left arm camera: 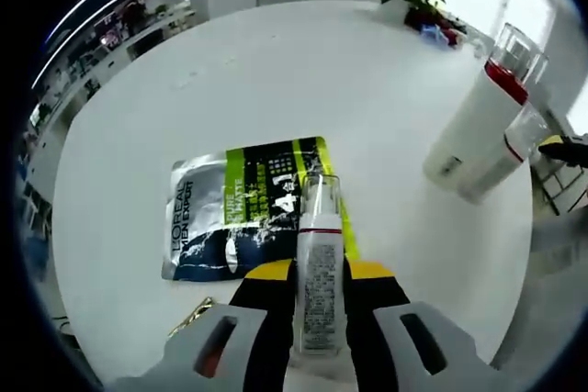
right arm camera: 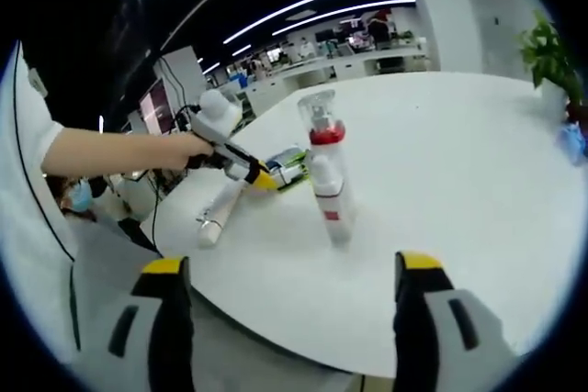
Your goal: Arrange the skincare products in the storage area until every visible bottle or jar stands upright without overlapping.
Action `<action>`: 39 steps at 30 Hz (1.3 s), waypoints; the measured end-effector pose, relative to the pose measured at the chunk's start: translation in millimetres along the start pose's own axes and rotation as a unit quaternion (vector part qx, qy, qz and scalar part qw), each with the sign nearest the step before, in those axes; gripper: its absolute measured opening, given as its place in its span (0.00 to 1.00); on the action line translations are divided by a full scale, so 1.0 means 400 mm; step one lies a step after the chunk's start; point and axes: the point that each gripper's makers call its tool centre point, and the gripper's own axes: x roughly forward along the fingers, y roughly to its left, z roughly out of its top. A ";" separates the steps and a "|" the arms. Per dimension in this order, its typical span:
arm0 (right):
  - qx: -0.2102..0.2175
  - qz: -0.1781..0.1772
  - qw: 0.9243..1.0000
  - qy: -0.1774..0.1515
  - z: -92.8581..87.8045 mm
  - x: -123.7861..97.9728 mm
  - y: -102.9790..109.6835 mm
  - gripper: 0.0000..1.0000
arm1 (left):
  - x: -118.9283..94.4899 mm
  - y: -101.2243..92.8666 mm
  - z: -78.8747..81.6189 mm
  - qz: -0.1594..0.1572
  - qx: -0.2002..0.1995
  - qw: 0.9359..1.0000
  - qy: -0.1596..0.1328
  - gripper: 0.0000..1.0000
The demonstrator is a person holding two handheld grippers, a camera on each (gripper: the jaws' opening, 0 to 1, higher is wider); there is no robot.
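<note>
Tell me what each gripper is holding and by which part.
The left gripper clamps a slim white bottle around its body, clear cap pointing away. The right gripper is open and holds nothing.

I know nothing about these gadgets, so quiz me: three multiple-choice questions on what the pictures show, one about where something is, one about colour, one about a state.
1. Where does the green and silver pouch lie?
A. flat on the white table
B. on the floor
C. in a basket

2. What colour are the collars of the two standing bottles?
A. blue
B. red
C. green

3. What is the left gripper doing?
A. hanging open over the plant
B. shut on nothing
C. shut on a small pump bottle

Answers:
1 A, the pouch rests flat on the tabletop in the left gripper view.
2 B, red bands sit under their clear caps.
3 C, the jaws press the bottle from both sides.
</note>
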 end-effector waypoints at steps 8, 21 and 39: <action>-0.001 0.001 1.000 -0.003 0.004 -0.008 0.000 0.90 | -0.015 -0.030 0.003 -0.010 -0.011 1.000 -0.016 0.17; -0.013 0.017 1.000 -0.010 0.022 -0.007 0.028 0.89 | -0.083 -0.107 -0.012 -0.028 -0.029 0.998 -0.056 0.17; -0.033 0.038 0.999 -0.012 0.026 -0.012 0.066 0.89 | -0.132 -0.194 -0.117 -0.029 -0.030 0.999 -0.029 0.16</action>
